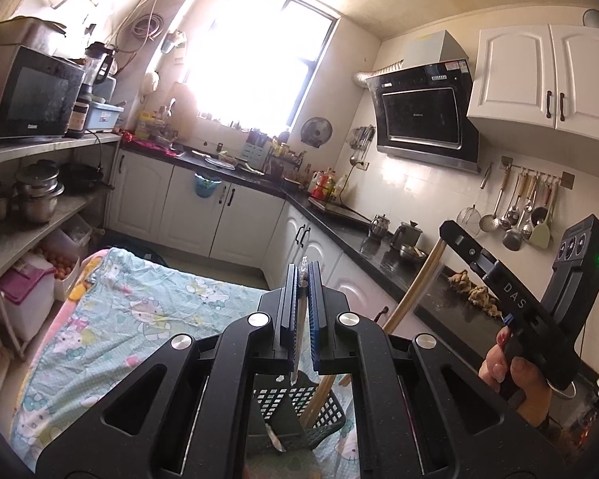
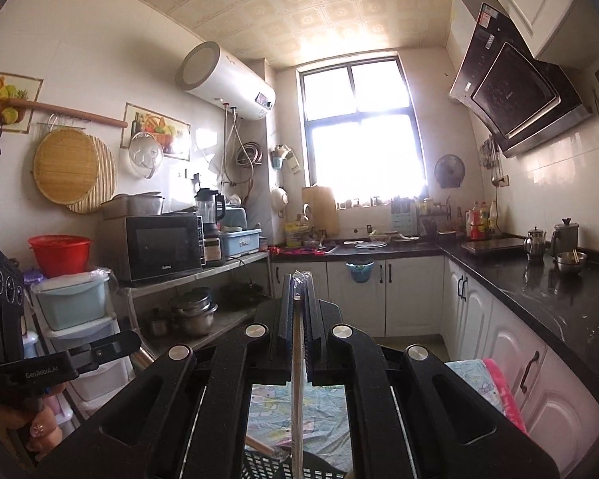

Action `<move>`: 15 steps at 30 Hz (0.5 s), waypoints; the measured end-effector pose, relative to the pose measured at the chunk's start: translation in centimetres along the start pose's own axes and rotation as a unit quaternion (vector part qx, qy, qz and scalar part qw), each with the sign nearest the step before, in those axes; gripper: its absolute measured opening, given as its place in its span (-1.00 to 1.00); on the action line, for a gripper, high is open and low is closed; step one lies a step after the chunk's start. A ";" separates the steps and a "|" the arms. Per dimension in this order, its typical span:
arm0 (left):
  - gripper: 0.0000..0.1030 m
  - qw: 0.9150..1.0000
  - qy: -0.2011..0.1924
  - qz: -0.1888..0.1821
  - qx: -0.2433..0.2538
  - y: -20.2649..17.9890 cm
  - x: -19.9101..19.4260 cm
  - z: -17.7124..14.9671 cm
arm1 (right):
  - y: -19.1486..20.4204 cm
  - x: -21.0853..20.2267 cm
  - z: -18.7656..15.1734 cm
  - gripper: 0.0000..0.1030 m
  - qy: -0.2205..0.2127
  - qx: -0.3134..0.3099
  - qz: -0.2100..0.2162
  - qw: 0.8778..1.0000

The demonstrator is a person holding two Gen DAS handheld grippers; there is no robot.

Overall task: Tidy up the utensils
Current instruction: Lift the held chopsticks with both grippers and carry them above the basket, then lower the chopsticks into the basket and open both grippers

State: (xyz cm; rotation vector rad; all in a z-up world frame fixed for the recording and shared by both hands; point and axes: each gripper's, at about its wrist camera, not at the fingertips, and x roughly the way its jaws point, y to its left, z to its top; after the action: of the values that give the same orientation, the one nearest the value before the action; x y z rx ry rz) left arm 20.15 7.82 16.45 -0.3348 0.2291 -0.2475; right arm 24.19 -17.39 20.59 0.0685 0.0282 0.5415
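Left wrist: basket (image 1: pixel 299 415) rim under clamped grippers (image 1: pixel 303 279)

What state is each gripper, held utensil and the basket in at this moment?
Left gripper: shut on a slim wrapped utensil.
Wrapped utensil: upright, lower end hanging over the basket.
Right gripper: shut on a wooden stick.
Wooden stick: held upright.
Black mesh basket: on the patterned cloth, under both grippers.

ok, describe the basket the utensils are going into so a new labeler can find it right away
Start at the table with the pale blue cartoon-print cloth in the left wrist view. The basket sits at its near edge, directly below the left gripper. It is the only dark plastic mesh container there, with a wooden handle sticking out of it.
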 end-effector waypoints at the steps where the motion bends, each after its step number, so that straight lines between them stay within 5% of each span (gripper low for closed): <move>1: -0.96 1.000 0.001 0.001 0.001 0.0 0.1 -0.1 | 0.1 0.2 -0.1 -0.91 0.000 -0.003 -0.002 1.000; 15: -0.95 0.999 0.034 0.009 0.002 0.1 2.2 -3.2 | -0.6 1.8 -4.2 -0.91 0.015 -0.003 -0.019 1.000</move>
State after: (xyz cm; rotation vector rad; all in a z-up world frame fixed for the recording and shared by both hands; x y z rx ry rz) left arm 21.41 6.36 13.10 -0.3202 0.2987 -0.2427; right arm 25.87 -16.71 16.37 0.0536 0.0569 0.5047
